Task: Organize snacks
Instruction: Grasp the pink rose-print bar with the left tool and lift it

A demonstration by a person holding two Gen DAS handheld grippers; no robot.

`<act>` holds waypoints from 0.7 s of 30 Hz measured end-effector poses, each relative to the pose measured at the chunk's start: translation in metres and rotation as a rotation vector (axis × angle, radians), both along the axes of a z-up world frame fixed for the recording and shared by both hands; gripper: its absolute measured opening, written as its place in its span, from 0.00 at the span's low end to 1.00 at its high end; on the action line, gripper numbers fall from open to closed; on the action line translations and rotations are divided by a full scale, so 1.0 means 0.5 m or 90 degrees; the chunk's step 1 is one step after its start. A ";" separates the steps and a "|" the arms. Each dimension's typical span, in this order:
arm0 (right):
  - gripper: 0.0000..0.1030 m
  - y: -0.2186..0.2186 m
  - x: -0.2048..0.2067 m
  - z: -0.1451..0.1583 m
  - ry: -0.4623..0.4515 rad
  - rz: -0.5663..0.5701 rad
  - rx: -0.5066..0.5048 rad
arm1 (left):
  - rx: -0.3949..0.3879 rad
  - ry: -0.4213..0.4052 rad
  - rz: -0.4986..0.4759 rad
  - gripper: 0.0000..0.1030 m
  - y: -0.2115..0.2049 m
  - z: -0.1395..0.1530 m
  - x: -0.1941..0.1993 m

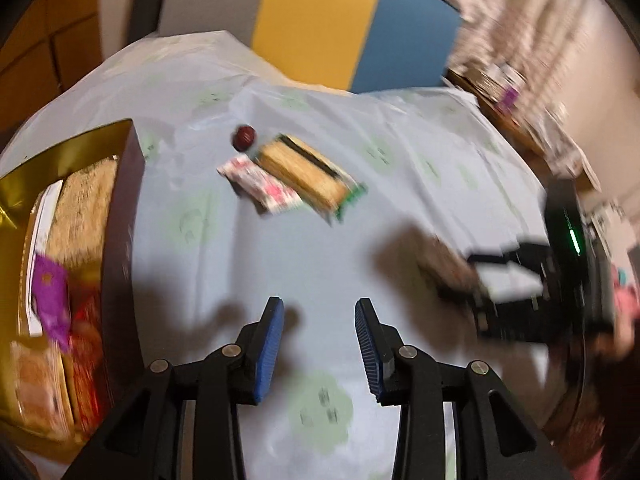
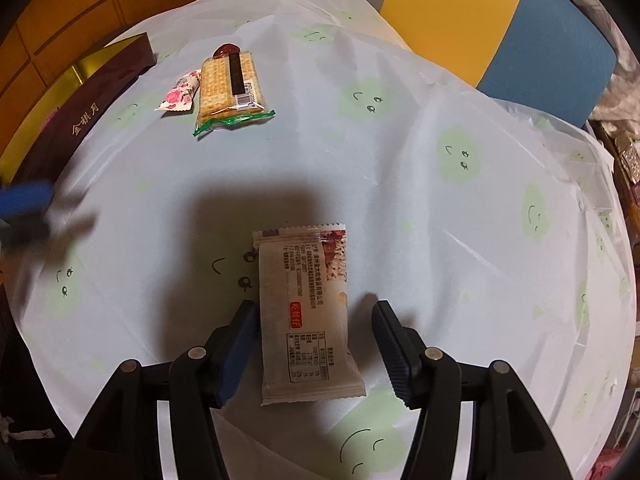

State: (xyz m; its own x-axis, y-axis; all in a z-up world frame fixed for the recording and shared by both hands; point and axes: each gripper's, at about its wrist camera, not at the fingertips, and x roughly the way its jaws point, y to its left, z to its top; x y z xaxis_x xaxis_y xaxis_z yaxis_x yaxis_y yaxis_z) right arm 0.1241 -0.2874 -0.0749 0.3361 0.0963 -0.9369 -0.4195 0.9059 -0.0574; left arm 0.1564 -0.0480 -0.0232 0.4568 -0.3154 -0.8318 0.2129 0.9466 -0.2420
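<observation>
Left wrist view
Left gripper (image 1: pixel 320 344): its blue-padded jaws are spread with nothing between them, above the pale blue plastic tablecloth with green smiley blobs (image 1: pixel 320 248).
Loose snacks: ahead lie a clear-wrapped pack of square crackers with a green crimped end (image 1: pixel 308 174), a small pink-flowered white sweet wrapper (image 1: pixel 262 188) just beside its left side, and a round dark red sweet (image 1: pixel 244 137) near their far ends.
Box: the dark maroon gift box with a gold lining (image 1: pixel 120 216) sits at the left, already holding several wrapped snacks (blur hides what they are).
Right side: the black right gripper (image 1: pixel 516 296) shows only as a smear here.

Right wrist view
Right gripper: jaws spread wide, straddling the near half of a flat grey-white foil snack packet with red print (image 2: pixel 306 320); the left pad is just beside the packet's edge, the right pad stands apart from it.
Packet position: it lies flat on the tablecloth, long axis pointing away from the camera, well apart from the crackers and the box.
Handling: likely light, with slick, crinkly film over a brittle bar or cake (a guess from its shape); a hard squeeze could crush it.
Grip point: across the narrow width at the padded middle, not the thin crimped ends, which would probably fold or slip.
</observation>
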 end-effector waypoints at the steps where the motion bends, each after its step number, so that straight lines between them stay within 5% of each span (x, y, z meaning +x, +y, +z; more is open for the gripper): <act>1: 0.58 0.002 0.000 0.001 -0.002 0.002 -0.004 | 0.017 -0.006 0.016 0.31 0.000 0.002 0.023; 5: 0.58 0.029 -0.005 -0.001 -0.009 0.008 -0.015 | 0.064 0.005 0.055 0.26 -0.003 -0.005 0.096; 11: 0.58 0.047 -0.010 0.001 -0.015 0.013 -0.023 | 0.043 0.055 0.096 0.26 0.006 -0.036 0.187; 21: 0.58 0.055 -0.011 0.003 -0.015 0.018 -0.026 | 0.055 0.060 0.112 0.26 -0.013 -0.065 0.262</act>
